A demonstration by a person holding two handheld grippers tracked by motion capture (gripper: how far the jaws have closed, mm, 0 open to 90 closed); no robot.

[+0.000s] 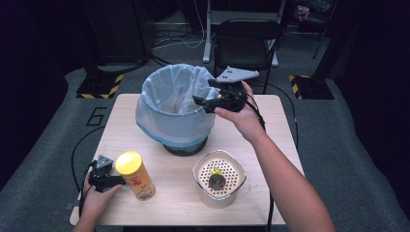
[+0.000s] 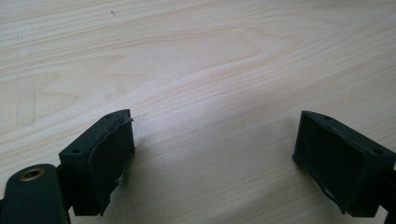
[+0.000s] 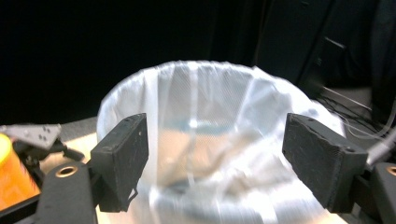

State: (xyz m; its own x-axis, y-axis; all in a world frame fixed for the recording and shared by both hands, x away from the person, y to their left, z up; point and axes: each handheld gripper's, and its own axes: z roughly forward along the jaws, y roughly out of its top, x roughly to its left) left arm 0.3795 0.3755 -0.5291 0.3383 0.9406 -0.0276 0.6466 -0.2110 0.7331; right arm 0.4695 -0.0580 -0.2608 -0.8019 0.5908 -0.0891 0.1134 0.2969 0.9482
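A bin lined with a pale blue-white bag (image 1: 167, 113) stands mid-table. My right gripper (image 1: 204, 94) hovers at the bin's right rim, open, its jaws pointing left over the opening. Its own view looks into the bag (image 3: 210, 116) between the wide-apart jaws of the right gripper (image 3: 215, 158), which hold nothing. My left gripper (image 1: 110, 180) rests low at the table's front left, just left of a yellow-lidded orange snack can (image 1: 136, 175). The left gripper (image 2: 212, 158) is open over bare wood (image 2: 210, 70).
A white pot with a perforated insert (image 1: 219, 180) holds a dark lump and a yellow scrap at the front right. The wooden table (image 1: 270, 140) ends close behind the bin. A black chair (image 1: 246, 41) stands beyond it. The can (image 3: 11, 179) also shows beside the other gripper (image 3: 32, 135).
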